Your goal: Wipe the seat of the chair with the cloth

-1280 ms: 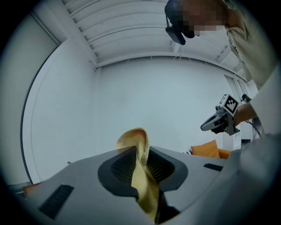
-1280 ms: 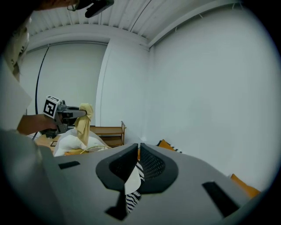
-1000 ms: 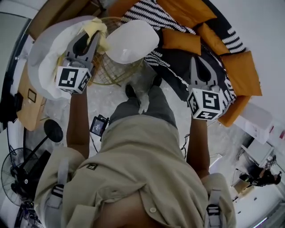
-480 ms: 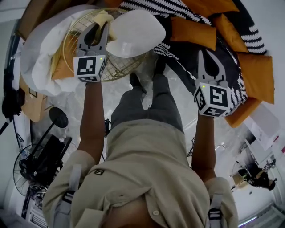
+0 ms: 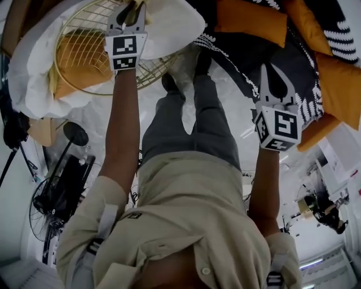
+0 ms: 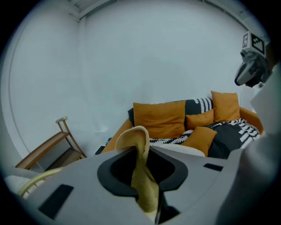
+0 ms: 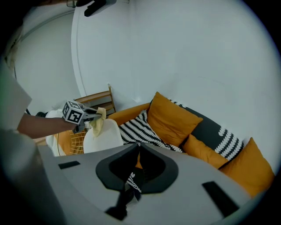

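Along the white wall, a dark sofa (image 5: 248,53) carries orange cushions (image 5: 248,21) and a black-and-white striped throw (image 7: 136,127); just beside its end stands the chair (image 5: 84,34), a round gold wire frame with a smooth white seat shell (image 5: 177,28) at the side nearer the sofa and an orange pad (image 5: 76,53) showing through the wires; white fabric (image 5: 25,73) bulges round the frame's outer side; the person (image 5: 186,186), in a tan shirt and grey trousers, stands facing the chair with both arms held forward; the left gripper (image 5: 131,10) is stretched out over the wire frame, right at the seat shell's edge, and its own view shows the jaws pinched on the yellow cloth (image 6: 142,176), a fold of which loops up above the tips while the rest runs down between them; from the right gripper view that cloth hangs from the jaws against the top of the white shell, though actual contact cannot be made out; the right gripper (image 5: 272,73) is held well apart from the chair, in front of the sofa, its jaws pressed together with nothing between them.
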`<state>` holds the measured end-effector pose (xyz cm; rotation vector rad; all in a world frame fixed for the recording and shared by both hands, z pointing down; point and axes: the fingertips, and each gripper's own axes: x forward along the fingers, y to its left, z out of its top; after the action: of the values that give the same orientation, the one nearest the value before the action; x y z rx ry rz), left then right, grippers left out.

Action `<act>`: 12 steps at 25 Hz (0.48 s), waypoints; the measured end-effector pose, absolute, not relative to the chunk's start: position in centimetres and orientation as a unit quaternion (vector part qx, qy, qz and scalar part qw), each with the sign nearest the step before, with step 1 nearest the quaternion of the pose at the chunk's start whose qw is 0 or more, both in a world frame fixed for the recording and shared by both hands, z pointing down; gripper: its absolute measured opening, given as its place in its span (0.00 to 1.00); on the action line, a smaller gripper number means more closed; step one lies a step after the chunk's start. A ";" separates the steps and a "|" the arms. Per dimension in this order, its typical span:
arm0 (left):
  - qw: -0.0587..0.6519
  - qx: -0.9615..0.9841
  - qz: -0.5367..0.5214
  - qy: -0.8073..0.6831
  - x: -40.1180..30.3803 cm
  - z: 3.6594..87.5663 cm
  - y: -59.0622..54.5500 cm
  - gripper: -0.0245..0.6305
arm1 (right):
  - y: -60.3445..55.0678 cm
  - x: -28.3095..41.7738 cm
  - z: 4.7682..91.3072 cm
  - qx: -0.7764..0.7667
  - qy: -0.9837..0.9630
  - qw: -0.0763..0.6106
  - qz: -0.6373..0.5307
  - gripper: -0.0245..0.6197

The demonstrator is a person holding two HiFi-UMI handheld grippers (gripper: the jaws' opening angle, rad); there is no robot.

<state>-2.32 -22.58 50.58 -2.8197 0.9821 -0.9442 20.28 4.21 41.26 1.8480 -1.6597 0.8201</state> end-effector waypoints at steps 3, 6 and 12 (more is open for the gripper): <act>-0.018 -0.903 -0.317 0.290 -0.3 53.9 -20.2 0.16 | 5.0 20.9 42.2 0.680 -0.610 0.263 0.311 0.08; -0.046 -0.915 -0.332 0.226 3.8 57.5 -14.9 0.16 | 5.5 21.2 43.0 0.676 -0.608 0.268 0.317 0.08; -0.088 -0.927 -0.351 0.097 10.1 61.1 -3.4 0.16 | 5.5 21.7 43.4 0.675 -0.606 0.271 0.322 0.08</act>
<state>10.06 -3.36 61.09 -3.0886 0.3238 -1.1700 21.73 5.49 43.43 1.8183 -1.6328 0.8678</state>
